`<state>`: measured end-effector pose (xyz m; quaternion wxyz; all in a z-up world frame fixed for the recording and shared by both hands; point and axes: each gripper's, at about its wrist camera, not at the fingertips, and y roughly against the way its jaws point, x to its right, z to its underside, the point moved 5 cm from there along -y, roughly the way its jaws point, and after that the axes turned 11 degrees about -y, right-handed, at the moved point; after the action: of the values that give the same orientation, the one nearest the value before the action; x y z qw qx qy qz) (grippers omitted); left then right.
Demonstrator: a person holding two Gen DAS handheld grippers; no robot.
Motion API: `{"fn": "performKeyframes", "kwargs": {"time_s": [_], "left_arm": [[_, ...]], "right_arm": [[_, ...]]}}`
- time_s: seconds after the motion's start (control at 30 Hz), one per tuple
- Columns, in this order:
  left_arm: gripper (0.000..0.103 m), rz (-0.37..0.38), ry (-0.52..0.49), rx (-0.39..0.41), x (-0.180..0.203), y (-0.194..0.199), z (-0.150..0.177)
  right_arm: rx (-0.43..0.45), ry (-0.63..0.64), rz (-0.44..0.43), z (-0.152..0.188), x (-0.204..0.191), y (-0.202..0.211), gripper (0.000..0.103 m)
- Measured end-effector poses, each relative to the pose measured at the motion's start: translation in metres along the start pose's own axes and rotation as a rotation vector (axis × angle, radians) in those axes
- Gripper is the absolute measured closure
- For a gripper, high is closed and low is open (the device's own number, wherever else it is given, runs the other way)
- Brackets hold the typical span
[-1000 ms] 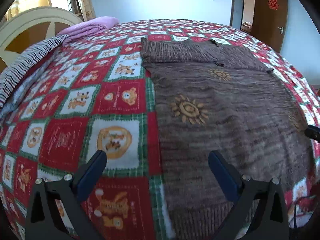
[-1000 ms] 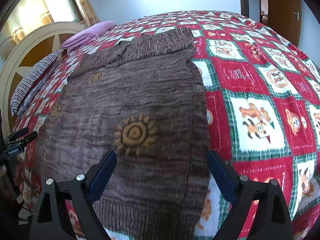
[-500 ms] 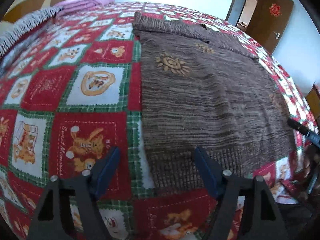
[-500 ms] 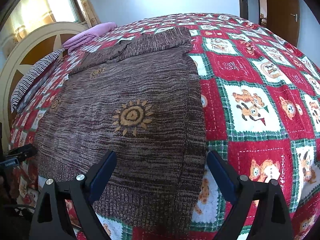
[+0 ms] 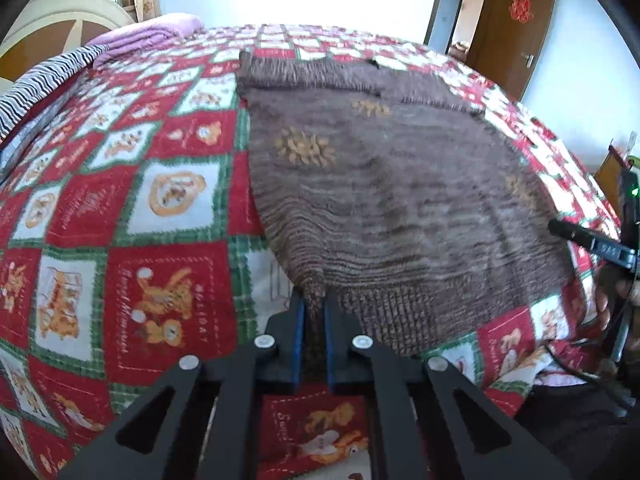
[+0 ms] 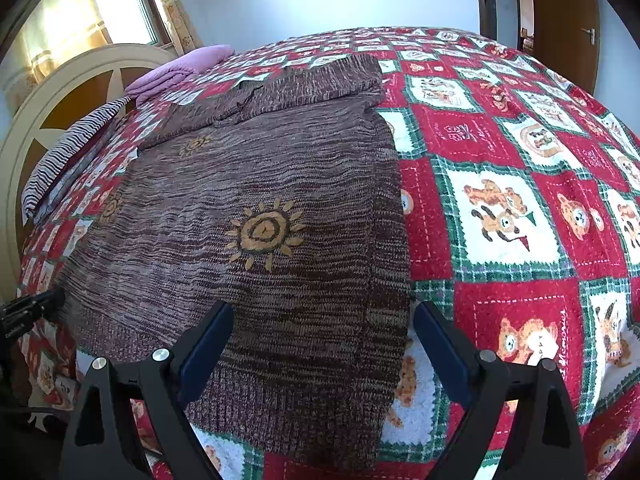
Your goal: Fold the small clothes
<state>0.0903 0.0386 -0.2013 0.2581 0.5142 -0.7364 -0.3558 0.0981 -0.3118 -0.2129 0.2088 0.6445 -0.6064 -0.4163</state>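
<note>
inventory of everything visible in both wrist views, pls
sweater: 1, brown with orange suns, flat on bedspread, sleeves folded across top
bedspread: 1, red, green and white bear patchwork, covers bed
folded blanket: 1, purple, by headboard
striped cloth: 1, black and white, near headboard
headboard: 1, cream and brown
door: 1, brown, far wall
left claw: shut on sweater's hem corner, jaws just closed
right claw: open over the other hem corner

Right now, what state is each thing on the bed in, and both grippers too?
Sweater: lying flat on the blanket, top folded over, one bottom corner pinched.
Left gripper: its jaws have just closed, shut on the sweater's bottom corner.
Right gripper: open over the sweater's other bottom corner, not gripping.
Blanket: spread over the bed.
Purple cloth: folded near the headboard.
Door: open.
</note>
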Motion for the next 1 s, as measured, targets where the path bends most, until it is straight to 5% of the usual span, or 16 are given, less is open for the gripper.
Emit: {"fn": "performKeyframes", "kwargs": {"time_s": [0.47, 0.53, 0.77, 0.9, 1.0], "left_arm": [[0.094, 0.045, 0.011, -0.003, -0.001, -0.008, 0.003], [0.094, 0.047, 0.022, -0.006, -0.005, -0.009, 0.004], [0.094, 0.052, 0.022, 0.011, -0.005, -0.005, 0.002], [0.095, 0.067, 0.031, 0.031, -0.008, 0.001, -0.001], [0.095, 0.106, 0.052, 0.056, -0.011, 0.009, -0.007]], "right_arm": [[-0.051, -0.099, -0.018, 0.012, 0.032, 0.033, 0.013], [-0.091, -0.097, -0.038, 0.019, 0.03, 0.028, 0.038], [-0.136, -0.031, -0.031, 0.036, 0.016, 0.023, 0.052], [-0.134, -0.012, -0.02, 0.039, 0.019, 0.024, 0.095], [-0.133, -0.015, -0.062, 0.037, 0.019, 0.031, 0.096]]}}
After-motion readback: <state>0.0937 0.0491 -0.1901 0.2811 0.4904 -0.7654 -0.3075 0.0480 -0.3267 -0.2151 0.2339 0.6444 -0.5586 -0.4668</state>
